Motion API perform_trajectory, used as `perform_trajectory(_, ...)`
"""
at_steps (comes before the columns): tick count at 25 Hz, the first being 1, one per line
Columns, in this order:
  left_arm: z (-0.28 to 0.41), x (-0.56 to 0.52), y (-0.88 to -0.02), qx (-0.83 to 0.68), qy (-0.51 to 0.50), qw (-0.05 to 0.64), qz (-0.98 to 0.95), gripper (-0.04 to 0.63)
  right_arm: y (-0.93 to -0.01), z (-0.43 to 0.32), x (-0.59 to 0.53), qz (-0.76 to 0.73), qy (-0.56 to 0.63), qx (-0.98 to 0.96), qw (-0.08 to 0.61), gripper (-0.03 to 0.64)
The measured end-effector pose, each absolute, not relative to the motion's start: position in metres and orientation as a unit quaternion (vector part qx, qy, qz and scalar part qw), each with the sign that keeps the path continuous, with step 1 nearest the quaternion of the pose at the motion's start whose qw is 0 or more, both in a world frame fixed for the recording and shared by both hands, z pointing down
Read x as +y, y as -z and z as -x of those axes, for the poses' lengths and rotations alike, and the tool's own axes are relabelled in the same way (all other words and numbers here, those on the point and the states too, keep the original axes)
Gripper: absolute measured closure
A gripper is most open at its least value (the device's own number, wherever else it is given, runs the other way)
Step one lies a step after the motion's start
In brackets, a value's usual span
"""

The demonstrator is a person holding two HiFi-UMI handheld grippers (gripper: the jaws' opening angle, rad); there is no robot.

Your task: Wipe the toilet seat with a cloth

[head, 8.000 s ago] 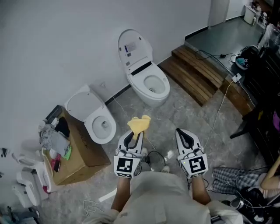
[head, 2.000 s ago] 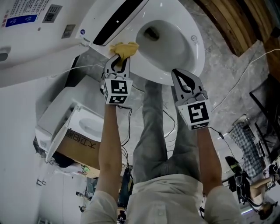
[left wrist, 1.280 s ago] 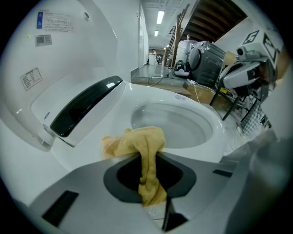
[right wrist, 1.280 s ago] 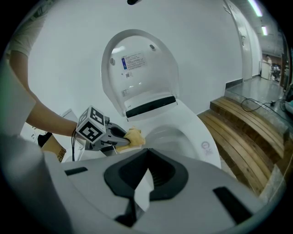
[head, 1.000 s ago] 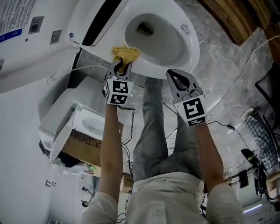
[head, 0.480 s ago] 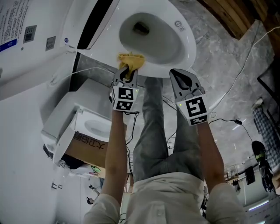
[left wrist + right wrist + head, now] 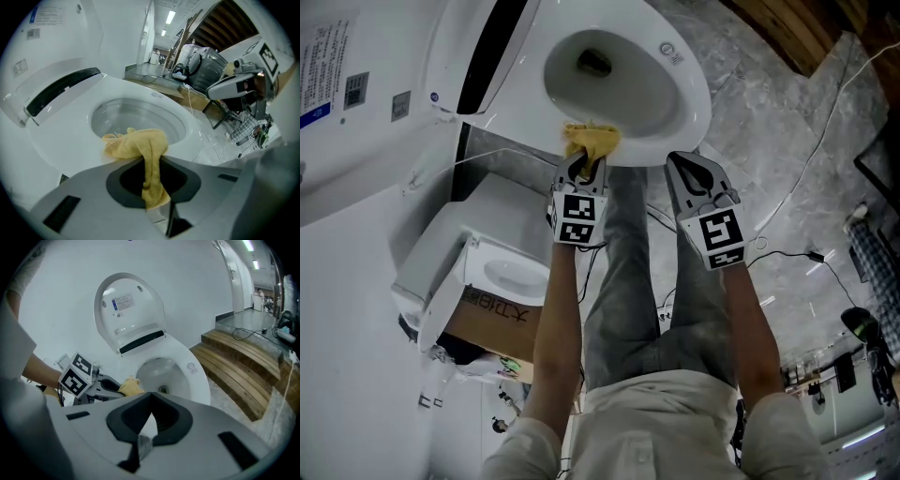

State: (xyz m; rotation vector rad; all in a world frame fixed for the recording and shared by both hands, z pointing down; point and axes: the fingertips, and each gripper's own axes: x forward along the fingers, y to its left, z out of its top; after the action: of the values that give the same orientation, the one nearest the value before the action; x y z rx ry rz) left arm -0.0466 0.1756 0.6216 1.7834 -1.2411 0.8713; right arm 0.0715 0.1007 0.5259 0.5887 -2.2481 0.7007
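A white toilet with its lid (image 7: 129, 310) raised fills the top of the head view. Its seat rim (image 7: 689, 84) rings the bowl. A yellow cloth (image 7: 591, 141) lies on the near rim of the seat, and my left gripper (image 7: 586, 161) is shut on its tail. In the left gripper view the cloth (image 7: 138, 143) spreads over the seat (image 7: 70, 140) at the bowl's edge and runs back between the jaws. My right gripper (image 7: 689, 164) hovers shut with nothing in it, just off the seat's front edge, to the right of the cloth. The right gripper view shows the left gripper (image 7: 105, 385) and the cloth (image 7: 131, 386).
A second toilet (image 7: 502, 272) and a cardboard box (image 7: 487, 314) stand close at the lower left. Wooden steps (image 7: 243, 362) rise to the right of the toilet. Cables (image 7: 797, 253) trail over the grey floor. My legs stand right below the bowl.
My left gripper has slid the cloth rightward along the near rim of the seat, from near the hinge toward the front. The right gripper has kept its place beside it.
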Motion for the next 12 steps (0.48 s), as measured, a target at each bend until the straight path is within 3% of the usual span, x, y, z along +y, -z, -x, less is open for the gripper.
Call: perform_trajectory(12, -0.002, 0.176, -0.623, -0.464, -0.332, 0.403, -0.715, 0.512, -0.533, -0.107, 0.103, -0.239, -0.283, -0.857, 0.357, 0.609)
